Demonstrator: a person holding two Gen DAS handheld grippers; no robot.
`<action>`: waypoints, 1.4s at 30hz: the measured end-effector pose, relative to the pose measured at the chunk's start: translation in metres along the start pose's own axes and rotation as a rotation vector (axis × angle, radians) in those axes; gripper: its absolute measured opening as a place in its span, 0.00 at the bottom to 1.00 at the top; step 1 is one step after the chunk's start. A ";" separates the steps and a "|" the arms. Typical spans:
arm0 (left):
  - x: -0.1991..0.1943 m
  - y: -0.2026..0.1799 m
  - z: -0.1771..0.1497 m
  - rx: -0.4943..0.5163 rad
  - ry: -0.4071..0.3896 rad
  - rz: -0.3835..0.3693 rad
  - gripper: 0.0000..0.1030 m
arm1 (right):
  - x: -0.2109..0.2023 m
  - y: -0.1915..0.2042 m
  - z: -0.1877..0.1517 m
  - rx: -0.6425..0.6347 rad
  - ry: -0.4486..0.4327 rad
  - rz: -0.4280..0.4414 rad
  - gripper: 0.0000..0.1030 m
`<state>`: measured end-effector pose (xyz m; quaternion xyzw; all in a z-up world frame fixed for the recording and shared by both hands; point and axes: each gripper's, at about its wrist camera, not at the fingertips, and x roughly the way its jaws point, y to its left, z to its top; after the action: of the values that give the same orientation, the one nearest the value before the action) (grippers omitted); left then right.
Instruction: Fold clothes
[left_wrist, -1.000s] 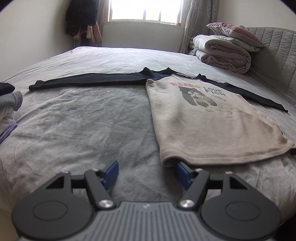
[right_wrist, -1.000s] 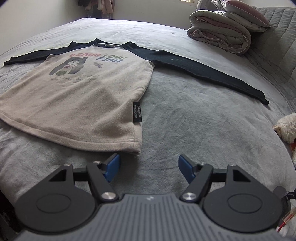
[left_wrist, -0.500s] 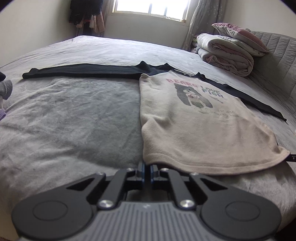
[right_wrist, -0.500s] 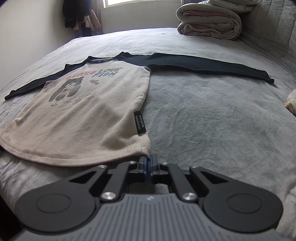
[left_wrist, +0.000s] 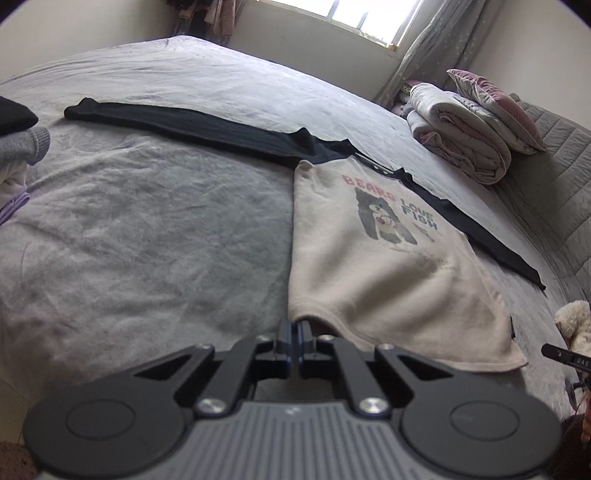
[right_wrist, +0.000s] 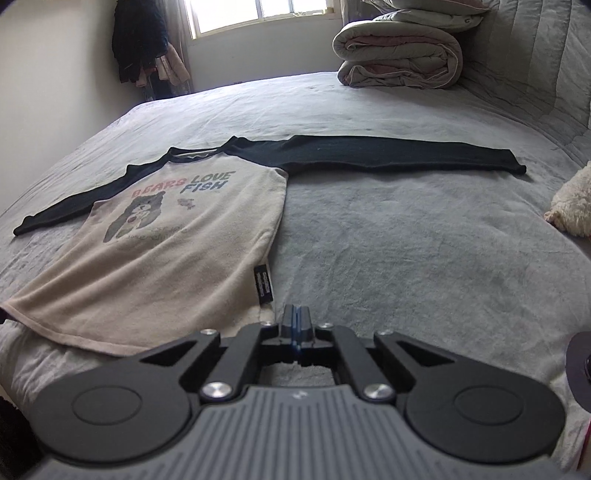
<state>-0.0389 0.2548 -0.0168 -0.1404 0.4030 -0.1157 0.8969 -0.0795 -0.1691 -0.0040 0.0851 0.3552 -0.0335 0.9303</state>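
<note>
Both tongs have lifted the shirt (left_wrist: 373, 273) hem off the grey bed (left_wrist: 155, 236).

- A grey bed cover (left_wrist: 155, 229) spreads under everything.
- A rolled quilt (right_wrist: 399, 55) lies by the quilted headboard (right_wrist: 535, 66), a pink pillow (left_wrist: 495, 99) on top.
- A bright window (right_wrist: 258, 14) sits beyond the bed, dark clothes (right_wrist: 136, 48) hanging beside it.
- A cream plush toy (right_wrist: 572, 206) rests at the bed's edge.
- Folded garments (left_wrist: 18, 140) are stacked at the left.
</note>
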 end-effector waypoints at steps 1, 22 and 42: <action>0.003 0.001 -0.002 -0.013 0.006 -0.007 0.03 | -0.001 0.005 -0.003 -0.021 0.005 0.029 0.04; 0.015 0.026 -0.009 -0.096 -0.056 -0.076 0.04 | 0.033 0.120 -0.028 -0.281 0.146 0.435 0.36; 0.018 0.018 0.005 -0.100 -0.111 -0.112 0.04 | 0.044 0.139 -0.018 -0.473 0.066 0.372 0.36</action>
<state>-0.0217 0.2663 -0.0322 -0.2135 0.3496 -0.1373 0.9019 -0.0414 -0.0288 -0.0274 -0.0693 0.3613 0.2239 0.9025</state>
